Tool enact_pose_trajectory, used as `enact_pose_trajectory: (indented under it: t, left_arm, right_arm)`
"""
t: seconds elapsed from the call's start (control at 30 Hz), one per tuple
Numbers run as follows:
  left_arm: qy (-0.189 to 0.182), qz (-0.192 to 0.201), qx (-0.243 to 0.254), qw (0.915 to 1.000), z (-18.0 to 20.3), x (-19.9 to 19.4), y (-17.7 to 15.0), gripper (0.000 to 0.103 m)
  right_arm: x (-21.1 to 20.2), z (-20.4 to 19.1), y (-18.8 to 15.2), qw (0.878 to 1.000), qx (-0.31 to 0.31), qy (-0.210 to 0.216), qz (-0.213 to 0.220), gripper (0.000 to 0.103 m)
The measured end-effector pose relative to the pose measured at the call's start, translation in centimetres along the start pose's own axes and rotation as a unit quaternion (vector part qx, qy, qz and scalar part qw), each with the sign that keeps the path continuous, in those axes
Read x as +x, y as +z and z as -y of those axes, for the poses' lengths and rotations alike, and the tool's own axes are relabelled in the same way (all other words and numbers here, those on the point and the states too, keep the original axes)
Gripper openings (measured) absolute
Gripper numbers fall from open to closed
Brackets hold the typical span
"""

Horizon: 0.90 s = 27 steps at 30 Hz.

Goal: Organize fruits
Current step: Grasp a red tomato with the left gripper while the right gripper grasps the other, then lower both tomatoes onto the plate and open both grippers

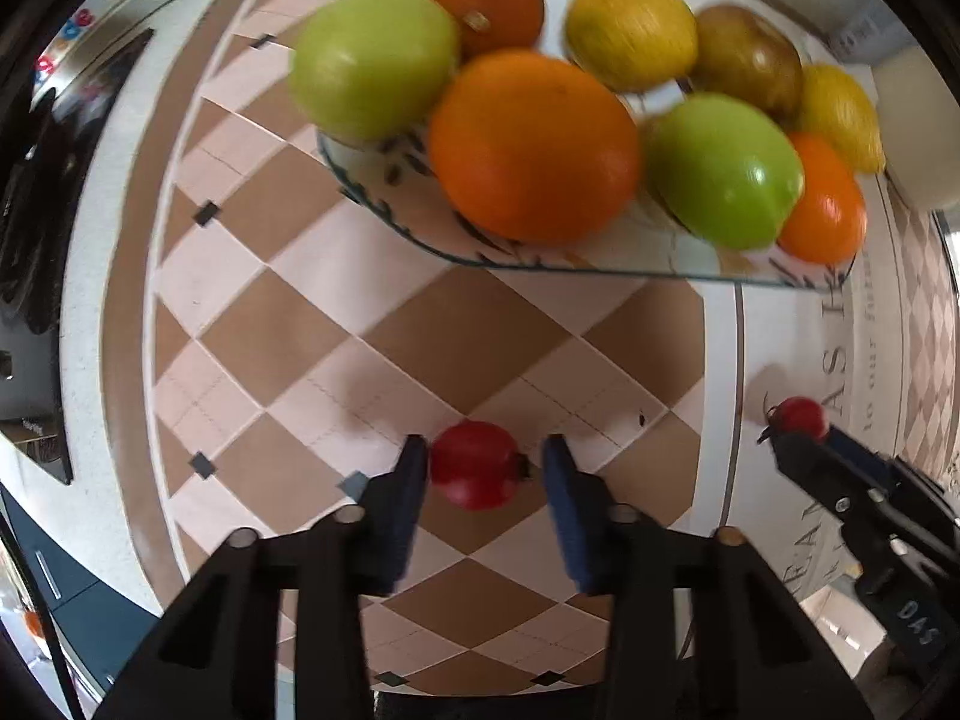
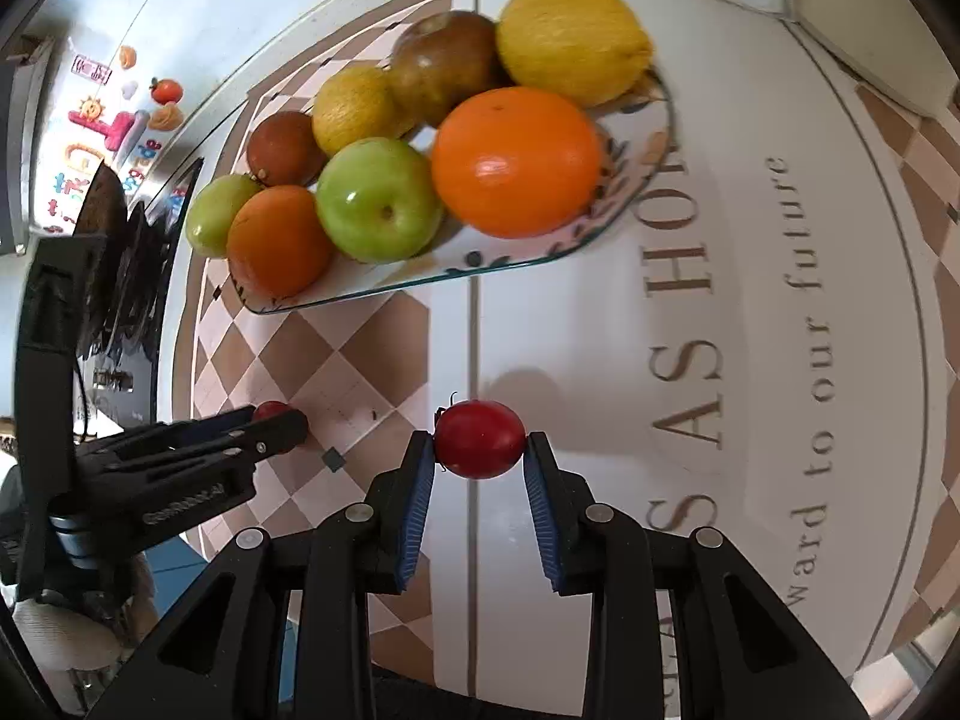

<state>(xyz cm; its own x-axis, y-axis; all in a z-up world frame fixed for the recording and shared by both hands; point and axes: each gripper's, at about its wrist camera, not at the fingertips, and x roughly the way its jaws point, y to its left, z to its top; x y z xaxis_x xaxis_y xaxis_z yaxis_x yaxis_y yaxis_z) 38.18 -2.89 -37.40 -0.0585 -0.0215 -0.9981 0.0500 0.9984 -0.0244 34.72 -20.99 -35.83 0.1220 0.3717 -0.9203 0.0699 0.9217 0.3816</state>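
Two small red tomatoes lie on the tablecloth in front of a glass plate (image 1: 420, 243) (image 2: 420, 285) heaped with green apples, oranges, lemons and brown fruit. My left gripper (image 1: 485, 457) points straight down around one tomato (image 1: 477, 465). Its left pad touches the fruit, while a slim gap shows at the right pad, so it is open. My right gripper (image 2: 480, 447) is shut on the other tomato (image 2: 480, 438), both blue pads pressing its sides. Each view shows the other gripper from the side: the right gripper (image 1: 780, 438) with its tomato (image 1: 801, 417), the left gripper (image 2: 288, 420) with its tomato (image 2: 271, 409).
The cloth is brown-and-cream checked on the left and white with printed lettering (image 2: 690, 312) on the right. A white object (image 1: 912, 132) stands beyond the plate at the right. A metal door with colourful magnets (image 2: 90, 120) and a dark shape (image 1: 36, 180) lie past the table's left edge.
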Motion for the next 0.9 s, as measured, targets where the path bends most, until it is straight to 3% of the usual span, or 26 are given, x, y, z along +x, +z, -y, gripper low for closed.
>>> enact_pose_trajectory:
  t: [0.17,0.3,0.4,0.63,0.8,0.9]
  left_arm:
    - [-0.008,0.008,-0.003,0.9999,0.0,0.2,-0.2,0.029]
    - [-0.056,0.006,-0.041,0.9976,-1.4,-0.7,-0.5,0.029]
    - [-0.113,0.01,-0.072,0.9909,-2.0,-2.8,-0.3,0.029]
    - [-0.23,0.011,-0.117,0.966,-1.1,-6.1,2.7,0.029]
    - [-0.278,-0.01,-0.195,0.9404,-1.3,-4.3,4.3,0.029]
    - [-0.282,-0.011,-0.236,0.9296,-1.7,-3.1,4.2,0.029]
  right_arm:
    - [-1.1,0.7,-0.1,1.0,0.007,-0.002,0.011,0.033]
    - [-2.1,0.8,0.1,1.0,0.011,0.003,0.021,0.033]
    - [-3.0,0.8,0.5,0.999,0.015,0.012,0.032,0.033]
    - [-5.2,2.2,2.2,0.997,0.038,0.024,0.062,0.033]
    - [-6.3,3.4,3.6,0.996,0.041,0.016,0.08,0.033]
    - [-6.6,3.9,4.1,0.995,0.042,0.014,0.086,0.033]
